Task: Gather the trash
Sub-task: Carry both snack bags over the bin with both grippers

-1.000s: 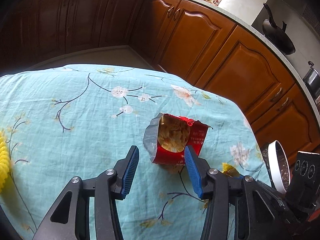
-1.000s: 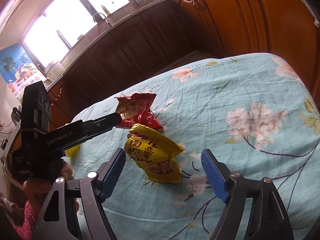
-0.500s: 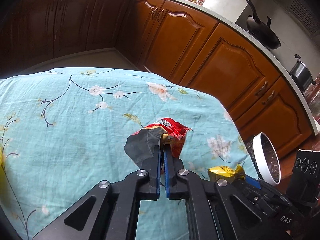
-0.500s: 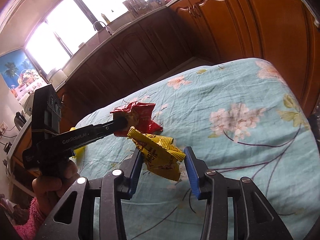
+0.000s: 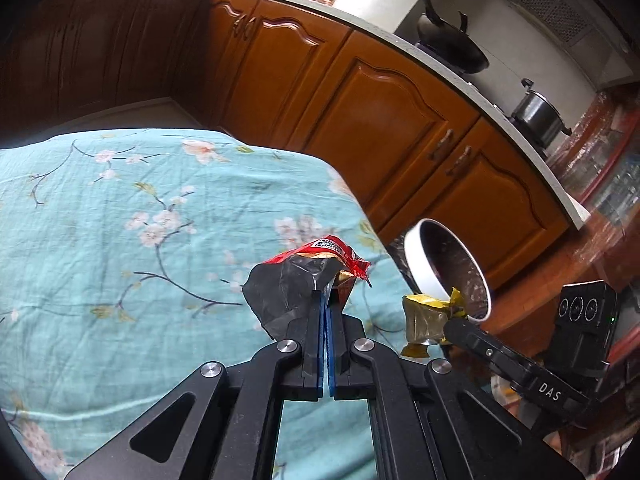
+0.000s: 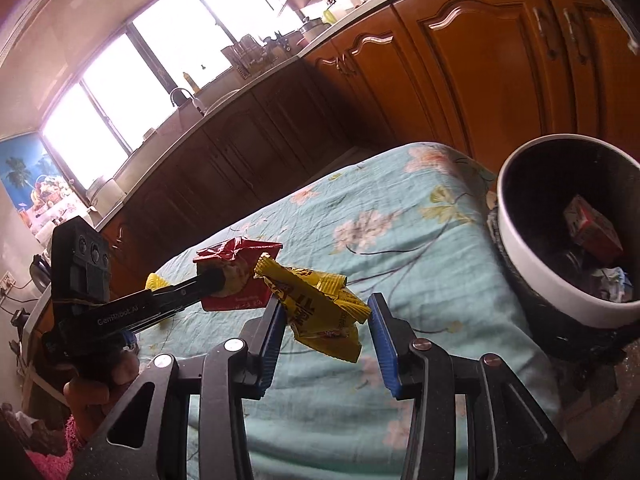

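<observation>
My left gripper [image 5: 326,300] is shut on a red snack bag [image 5: 316,264] with a silver lining, held above the floral tablecloth [image 5: 120,248]. The right wrist view shows that same red snack bag [image 6: 240,276] pinched at the tip of the left gripper [image 6: 212,280]. My right gripper [image 6: 326,320] is shut on a crumpled yellow wrapper [image 6: 320,308], lifted off the cloth. A white-rimmed trash bin [image 6: 516,256] stands off the table's right end; it holds a small red carton [image 6: 592,228] and crumpled paper. In the left wrist view the yellow wrapper [image 5: 428,316] hangs just in front of the trash bin [image 5: 420,264].
Wooden kitchen cabinets [image 5: 360,112] curve around the table's far side. A wok [image 5: 448,44] and a pot [image 5: 536,112] sit on the counter. Another yellow scrap [image 6: 156,282] lies on the cloth behind the left gripper. A person's hand [image 6: 100,384] grips the left tool.
Both grippers closed on their bags, the left on the red one, the right on the yellow one. Both lifted them off the cloth and carried them toward the bin.
</observation>
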`<state>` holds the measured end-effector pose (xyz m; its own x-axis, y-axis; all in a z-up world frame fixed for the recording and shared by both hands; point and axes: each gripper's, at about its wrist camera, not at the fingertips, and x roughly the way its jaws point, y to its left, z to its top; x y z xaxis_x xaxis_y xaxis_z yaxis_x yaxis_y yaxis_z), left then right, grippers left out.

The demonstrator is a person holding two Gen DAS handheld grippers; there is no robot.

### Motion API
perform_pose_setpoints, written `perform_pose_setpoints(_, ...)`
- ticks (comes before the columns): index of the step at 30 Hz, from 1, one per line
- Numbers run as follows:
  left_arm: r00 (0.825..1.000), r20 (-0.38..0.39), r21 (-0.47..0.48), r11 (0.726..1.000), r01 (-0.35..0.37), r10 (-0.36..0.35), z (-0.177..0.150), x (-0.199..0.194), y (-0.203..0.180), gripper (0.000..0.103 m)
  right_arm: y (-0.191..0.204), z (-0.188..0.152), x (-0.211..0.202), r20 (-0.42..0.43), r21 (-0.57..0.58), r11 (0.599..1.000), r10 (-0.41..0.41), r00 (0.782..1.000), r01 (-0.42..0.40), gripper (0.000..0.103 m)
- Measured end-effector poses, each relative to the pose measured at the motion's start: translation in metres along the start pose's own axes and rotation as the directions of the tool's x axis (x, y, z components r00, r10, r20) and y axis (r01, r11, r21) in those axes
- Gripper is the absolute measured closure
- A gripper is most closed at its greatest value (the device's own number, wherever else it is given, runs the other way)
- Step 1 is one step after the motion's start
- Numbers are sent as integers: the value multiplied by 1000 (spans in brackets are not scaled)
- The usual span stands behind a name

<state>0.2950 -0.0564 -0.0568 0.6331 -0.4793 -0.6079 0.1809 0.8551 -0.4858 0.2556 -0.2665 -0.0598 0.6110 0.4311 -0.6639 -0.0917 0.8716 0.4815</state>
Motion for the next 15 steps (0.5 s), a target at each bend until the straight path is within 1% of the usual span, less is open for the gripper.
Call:
perform_pose_setpoints(2,1000,-11,25,1000,12,-12,-4,3,-12,103,-11,-4,-16,17,8,1000,-23,1000,22,61)
perform_pose_setpoints(6,998,-47,44,998,49,-47,-12,16,-32,103,-35,-14,-45,48,55,996,-67,997,64,61)
perform_pose_setpoints(10,994,-83,70,995,71,-65,-19,32,-53,103,-55,-22,-66,69,96,990,-111,991,104,61)
perform_pose_setpoints(15,991,-109,92,992,90,-79,-24,47,-74,103,-77,-27,-87,93,129,981,-155,984,143,61)
